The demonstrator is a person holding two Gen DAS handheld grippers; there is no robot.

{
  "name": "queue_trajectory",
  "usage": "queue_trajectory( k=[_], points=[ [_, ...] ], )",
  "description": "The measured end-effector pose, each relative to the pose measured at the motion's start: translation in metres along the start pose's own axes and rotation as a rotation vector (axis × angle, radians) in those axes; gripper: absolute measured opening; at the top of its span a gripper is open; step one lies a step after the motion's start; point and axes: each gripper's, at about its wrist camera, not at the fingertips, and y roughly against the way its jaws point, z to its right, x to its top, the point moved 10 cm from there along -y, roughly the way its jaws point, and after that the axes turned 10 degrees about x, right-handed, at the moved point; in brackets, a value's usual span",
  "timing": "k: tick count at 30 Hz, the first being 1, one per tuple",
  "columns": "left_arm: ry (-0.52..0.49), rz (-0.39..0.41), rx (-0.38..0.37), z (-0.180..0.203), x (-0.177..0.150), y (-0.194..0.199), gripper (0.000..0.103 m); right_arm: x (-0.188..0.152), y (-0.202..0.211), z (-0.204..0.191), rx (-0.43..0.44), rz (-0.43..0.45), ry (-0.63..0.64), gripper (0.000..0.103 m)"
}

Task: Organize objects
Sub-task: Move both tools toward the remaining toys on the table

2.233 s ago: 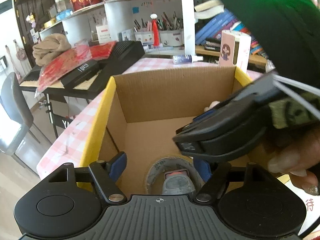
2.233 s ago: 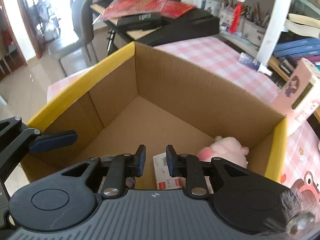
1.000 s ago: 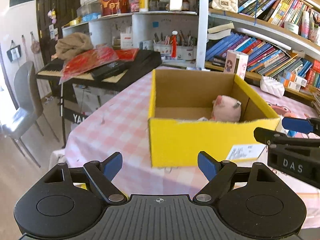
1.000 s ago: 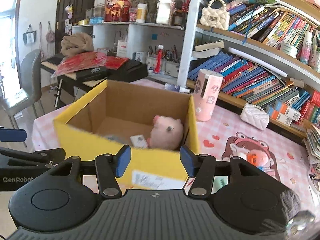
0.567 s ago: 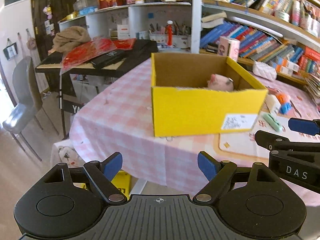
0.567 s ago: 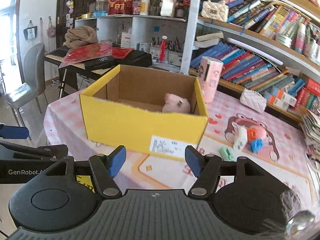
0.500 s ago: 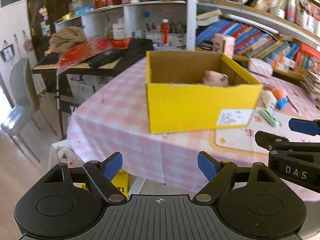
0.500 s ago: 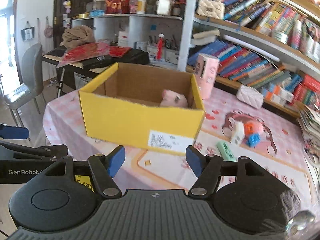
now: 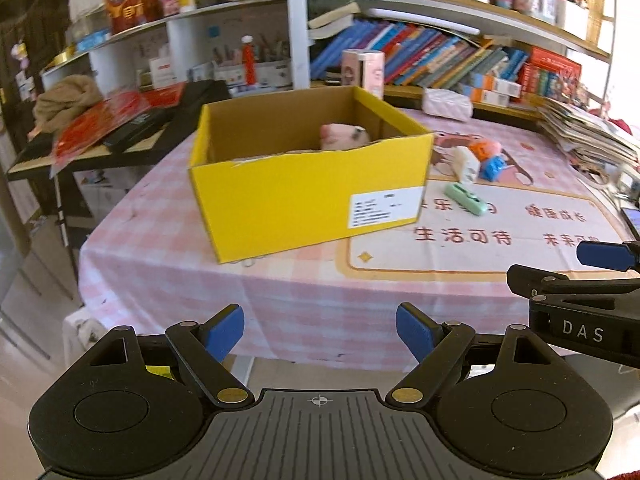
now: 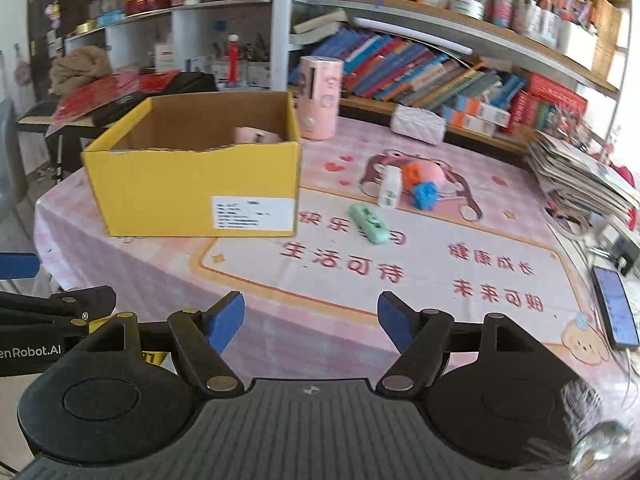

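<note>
My left gripper (image 9: pixel 320 330) hangs off the near edge of the surface (image 9: pixel 400 280), its jaws spread wide with nothing between them. My right gripper (image 10: pixel 310 320) is beside it, over the near edge; its jaws have just been opening and now stand apart, empty. The yellow box (image 9: pixel 304 196) sits on the pink checked cloth toward the left end of the surface, open at the top, white label on its near face. A pink plush toy (image 9: pixel 342 136) lies inside it against the far right corner, only its upper part visible above the wall. To the right of the box, on the printed mat (image 10: pixel 440 264), lie a green case (image 10: pixel 367 224), a white block (image 10: pixel 390 188), an orange piece (image 10: pixel 412 174) and a blue piece (image 10: pixel 425 194), the last three close together. A pink canister (image 10: pixel 320 98) stands upright behind the box. A phone (image 10: pixel 614 306) rests at the right edge.
</note>
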Motion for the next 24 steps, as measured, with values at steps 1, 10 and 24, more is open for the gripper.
queue_trajectory(
  k=[1, 10, 24],
  points=[
    [-0.005, 0.002, -0.008, 0.003, 0.001, -0.001, 0.086, -0.001, 0.001, 0.003, -0.007, 0.001, -0.004, 0.073],
    [-0.033, 0.014, -0.084, 0.039, 0.016, -0.008, 0.095, -0.002, 0.007, 0.039, -0.074, -0.007, -0.040, 0.075],
    [-0.106, 0.022, -0.150, 0.122, 0.051, -0.031, 0.095, 0.008, -0.003, 0.121, -0.142, -0.024, -0.098, 0.076]
  ],
)
